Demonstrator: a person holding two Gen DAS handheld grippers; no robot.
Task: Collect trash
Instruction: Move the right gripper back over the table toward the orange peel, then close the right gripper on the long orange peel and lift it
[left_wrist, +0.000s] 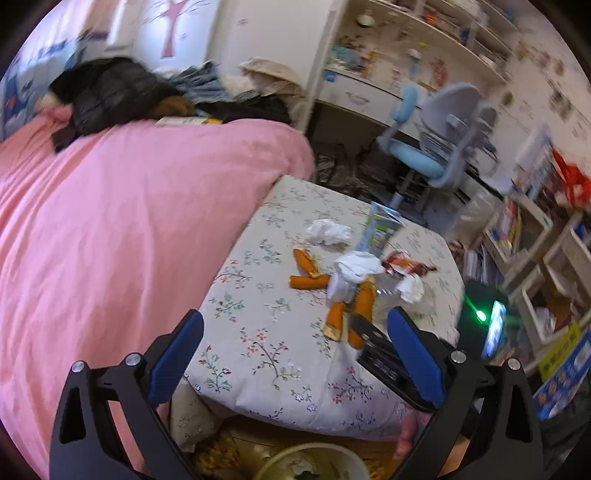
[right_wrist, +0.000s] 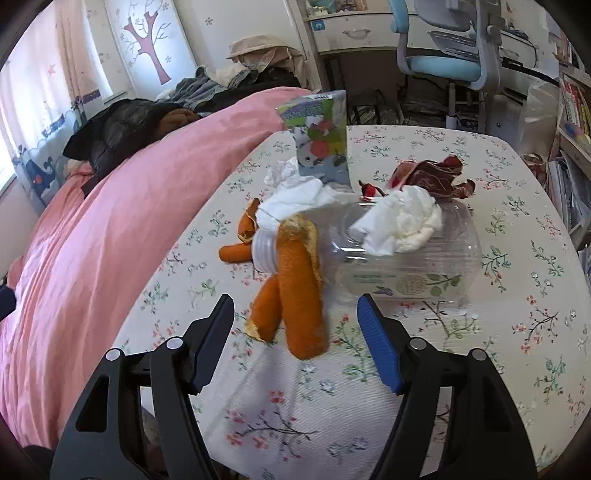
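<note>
Right gripper (right_wrist: 295, 321) open above long orange peel strips (right_wrist: 299, 295), left gripper (left_wrist: 295, 332) open, crushed clear plastic bottle (right_wrist: 406, 266) mid-bed, upright green juice carton (right_wrist: 321, 136) toward the far edge.

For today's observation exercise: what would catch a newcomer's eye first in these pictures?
The bright orange peels lie on the floral sheet, just ahead of the open right tool. Behind them a clear plastic bottle lies on its side with crumpled white tissue on it. A pink quilt fills the left.
</note>
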